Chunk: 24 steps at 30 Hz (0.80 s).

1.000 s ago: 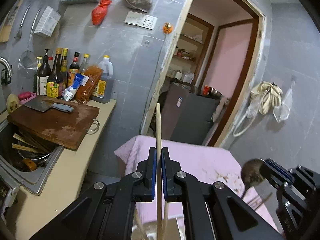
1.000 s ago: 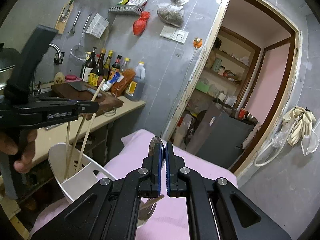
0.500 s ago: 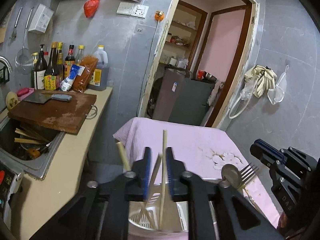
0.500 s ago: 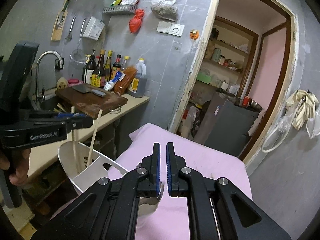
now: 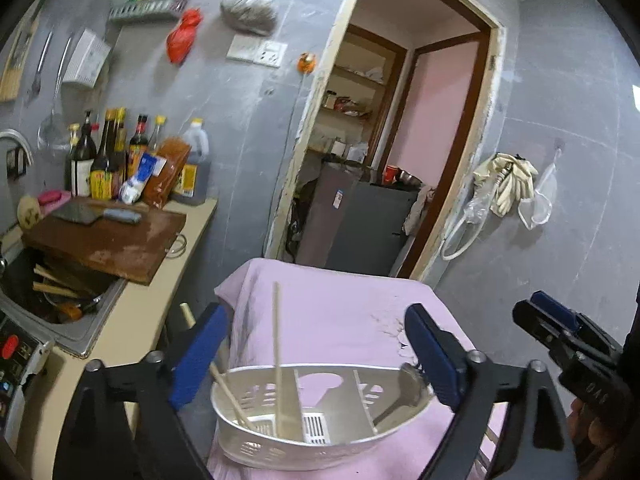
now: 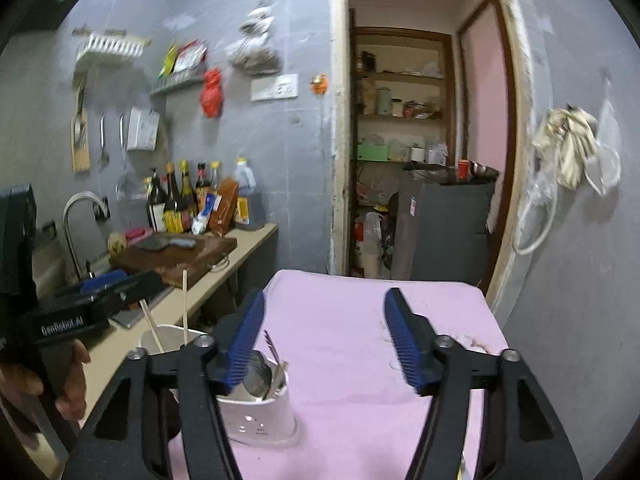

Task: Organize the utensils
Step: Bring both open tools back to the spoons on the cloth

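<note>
A white slotted utensil holder [image 5: 320, 436] stands on the pink-covered table [image 5: 340, 312]. Wooden chopsticks [image 5: 277, 360] lean in its left compartment and a metal spoon [image 5: 404, 394] lies in its right one. My left gripper [image 5: 316, 356] is open and empty, jaws wide apart just above the holder. In the right wrist view the holder [image 6: 256, 412] sits low left with a spoon and fork [image 6: 266, 364] in it and chopsticks [image 6: 185, 308] behind. My right gripper [image 6: 324, 344] is open and empty above the table, to the holder's right.
A counter [image 5: 132, 320] on the left carries a wooden cutting board with a cleaver [image 5: 108, 232], sauce bottles [image 5: 120, 160] and a sink with more chopsticks [image 5: 52, 284]. A doorway [image 5: 384, 160] opens behind the table. The cloth has a stained patch [image 6: 392, 340].
Both grippers opened wide. The left let go of its chopstick, which now leans in the holder. The right let go of the spoon, which now rests in the holder, and drew back.
</note>
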Available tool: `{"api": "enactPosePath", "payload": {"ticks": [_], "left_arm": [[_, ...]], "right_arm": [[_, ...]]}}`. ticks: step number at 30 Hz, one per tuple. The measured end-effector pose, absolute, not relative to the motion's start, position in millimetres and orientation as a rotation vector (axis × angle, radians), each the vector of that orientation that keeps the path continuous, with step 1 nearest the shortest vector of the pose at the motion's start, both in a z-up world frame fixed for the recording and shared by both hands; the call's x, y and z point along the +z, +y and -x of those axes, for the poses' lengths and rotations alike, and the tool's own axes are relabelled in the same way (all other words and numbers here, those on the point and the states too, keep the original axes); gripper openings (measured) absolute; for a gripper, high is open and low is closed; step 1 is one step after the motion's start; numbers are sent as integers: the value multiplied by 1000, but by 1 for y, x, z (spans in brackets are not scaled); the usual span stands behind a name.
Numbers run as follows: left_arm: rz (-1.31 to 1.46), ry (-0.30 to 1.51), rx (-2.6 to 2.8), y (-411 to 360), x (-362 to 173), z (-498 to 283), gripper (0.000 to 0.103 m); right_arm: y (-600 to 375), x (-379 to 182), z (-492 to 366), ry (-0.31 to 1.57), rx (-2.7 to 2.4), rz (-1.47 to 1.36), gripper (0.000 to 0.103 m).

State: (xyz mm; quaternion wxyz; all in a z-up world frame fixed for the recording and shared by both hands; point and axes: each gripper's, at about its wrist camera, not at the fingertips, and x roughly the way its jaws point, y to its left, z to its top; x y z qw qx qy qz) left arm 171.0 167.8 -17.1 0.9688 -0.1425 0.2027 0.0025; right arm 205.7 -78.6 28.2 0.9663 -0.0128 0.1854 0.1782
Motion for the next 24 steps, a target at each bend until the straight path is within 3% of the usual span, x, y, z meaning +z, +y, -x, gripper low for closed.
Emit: {"api": "enactPosePath", "payload": {"ticks": [4, 6, 14, 24], "left_arm": [[245, 395, 17, 142, -11, -164, 99], [226, 386, 19, 127, -9, -161, 100], [191, 356, 33, 63, -6, -152, 102], [200, 435, 29, -9, -33, -151, 102]], "right_arm": [[-114, 24, -196, 358, 354, -42, 75], [-134, 21, -193, 349, 339, -71, 86], [-201, 11, -184, 338, 290, -97, 99], [-284, -22, -191, 419, 234, -84, 99]]}}
